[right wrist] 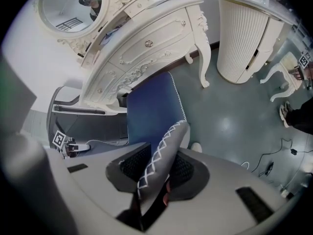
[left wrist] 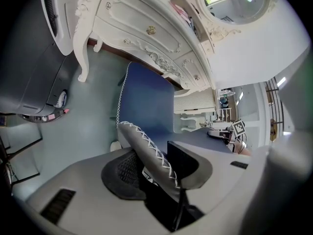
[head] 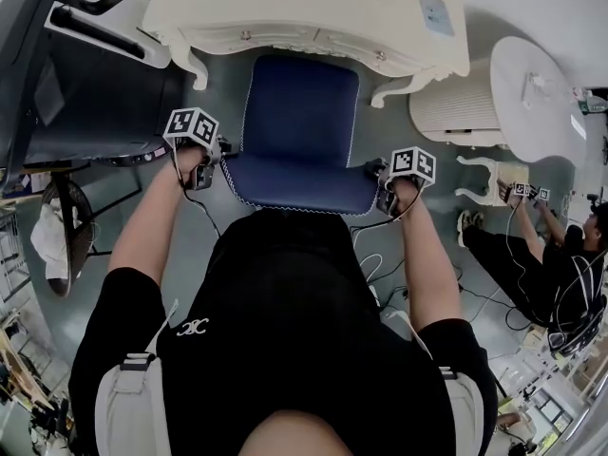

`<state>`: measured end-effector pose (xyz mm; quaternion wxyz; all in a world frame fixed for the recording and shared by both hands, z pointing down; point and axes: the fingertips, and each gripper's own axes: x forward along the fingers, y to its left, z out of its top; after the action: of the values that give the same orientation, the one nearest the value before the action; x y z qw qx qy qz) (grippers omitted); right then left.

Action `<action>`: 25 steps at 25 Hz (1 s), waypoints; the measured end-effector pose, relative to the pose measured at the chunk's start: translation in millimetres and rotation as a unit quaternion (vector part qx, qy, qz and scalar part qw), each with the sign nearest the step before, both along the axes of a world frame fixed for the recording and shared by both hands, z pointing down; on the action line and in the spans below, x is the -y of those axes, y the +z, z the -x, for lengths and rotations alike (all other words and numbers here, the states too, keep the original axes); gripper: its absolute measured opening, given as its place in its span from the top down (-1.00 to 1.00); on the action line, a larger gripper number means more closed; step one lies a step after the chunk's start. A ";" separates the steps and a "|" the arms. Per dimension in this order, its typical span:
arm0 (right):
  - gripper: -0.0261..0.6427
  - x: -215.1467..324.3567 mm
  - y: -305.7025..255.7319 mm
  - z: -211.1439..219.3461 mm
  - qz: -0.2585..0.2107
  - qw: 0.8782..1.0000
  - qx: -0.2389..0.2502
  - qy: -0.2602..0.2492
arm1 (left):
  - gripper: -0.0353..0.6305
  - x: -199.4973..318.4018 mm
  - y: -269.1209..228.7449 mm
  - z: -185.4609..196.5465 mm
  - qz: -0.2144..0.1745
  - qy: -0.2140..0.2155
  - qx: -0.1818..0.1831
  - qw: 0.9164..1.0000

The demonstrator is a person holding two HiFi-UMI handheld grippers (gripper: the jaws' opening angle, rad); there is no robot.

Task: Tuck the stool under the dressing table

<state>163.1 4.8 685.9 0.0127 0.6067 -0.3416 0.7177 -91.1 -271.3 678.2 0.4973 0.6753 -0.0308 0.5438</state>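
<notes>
Two tools, one stool [head: 299, 131], one dressing table [head: 313, 12]. Left tool [head: 205, 167] clenched on the blue seat's stitched left rim, right tool [head: 388, 194] clenched on its right rim. Seat between the table's two front legs, far edge just under the drawer front, near half out over the floor [head: 220, 112]. Stool legs hidden beneath the seat; table top cut off at the head view's upper edge.

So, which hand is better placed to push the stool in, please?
Neither clearly: left claw and right claw each clamp the stool at a near seat corner, so push with both.
</notes>
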 end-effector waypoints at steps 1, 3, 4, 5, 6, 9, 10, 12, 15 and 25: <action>0.63 4.8 -1.3 -2.9 -0.002 1.000 -0.001 0.001 | 0.46 5.1 -1.7 -3.4 -0.002 -0.001 -0.001 1.000; 0.63 11.4 -3.1 -9.5 -0.006 1.000 -0.001 0.002 | 0.46 12.1 -5.3 -10.4 -0.004 -0.002 -0.002 1.000; 0.63 14.8 -3.7 -14.5 -0.006 1.000 -0.001 0.003 | 0.46 15.4 -6.6 -15.2 -0.004 -0.003 -0.003 1.000; 0.63 19.0 -4.1 -20.6 -0.007 1.000 0.000 0.002 | 0.46 19.3 -7.3 -21.0 -0.004 -0.005 -0.004 1.000; 0.63 23.8 -4.4 -27.6 -0.008 1.000 0.000 0.001 | 0.46 23.4 -7.5 -27.5 -0.004 -0.007 -0.004 1.000; 0.63 41.2 -3.3 -49.9 -0.008 1.000 0.003 -0.008 | 0.46 36.9 -6.9 -46.6 -0.001 -0.016 -0.004 1.000; 0.62 47.7 -2.0 -56.5 -0.007 1.000 0.005 -0.012 | 0.46 42.0 -6.4 -51.9 -0.002 -0.019 -0.003 1.000; 0.62 58.7 0.1 -68.2 -0.006 1.000 0.008 -0.016 | 0.46 50.8 -5.8 -61.1 -0.002 -0.025 0.003 1.000; 0.62 71.2 0.2 -87.4 -0.005 1.000 0.012 -0.021 | 0.46 61.1 -7.2 -77.9 -0.002 -0.032 0.007 0.999; 0.62 117.5 5.7 -141.9 -0.011 1.000 0.012 -0.020 | 0.46 104.1 -5.5 -128.9 -0.009 -0.054 0.000 0.998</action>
<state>305.0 -112.7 691.5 0.0162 0.5912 -0.3619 0.7206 37.8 -375.5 672.7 0.5196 0.6773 -0.0724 0.5159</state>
